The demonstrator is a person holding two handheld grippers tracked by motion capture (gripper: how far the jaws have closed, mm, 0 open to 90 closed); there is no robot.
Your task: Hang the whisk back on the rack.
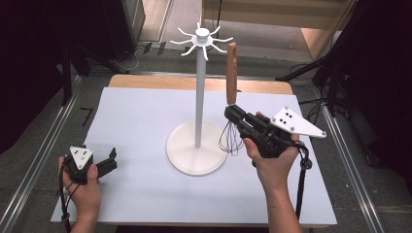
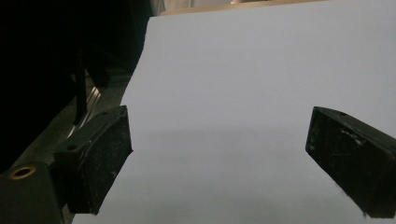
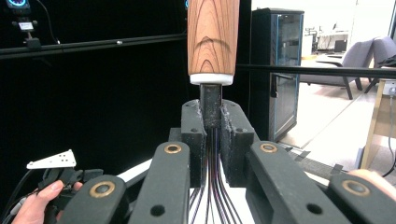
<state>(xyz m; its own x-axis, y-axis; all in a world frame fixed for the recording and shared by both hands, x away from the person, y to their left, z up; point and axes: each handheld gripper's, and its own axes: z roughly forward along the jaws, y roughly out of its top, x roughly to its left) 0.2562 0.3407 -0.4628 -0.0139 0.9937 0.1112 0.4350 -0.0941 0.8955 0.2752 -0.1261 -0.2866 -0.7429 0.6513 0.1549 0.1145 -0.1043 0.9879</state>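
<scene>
At 3 o'clock of the rack (image 1: pixel 197 97), right gripper (image 1: pixel 233 112) clamps whisk (image 1: pixel 231 73) neck; lift straight, keep handle vertical toward a hook. Left gripper (image 1: pixel 111 160) gapes empty.

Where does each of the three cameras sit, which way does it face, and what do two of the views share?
High view: above the table's near edge, looking forward and down on the white hook stand; both forearms and each hand-held gripper show.
Left gripper view: on the left hand-held gripper, looking along its open jaws over the white table sheet.
Right gripper view: on the right hand-held gripper, looking level at the wooden-handled wire whisk it clamps; a hand shows lower left.
Shared: the high view and right gripper view both show the whisk.
</scene>
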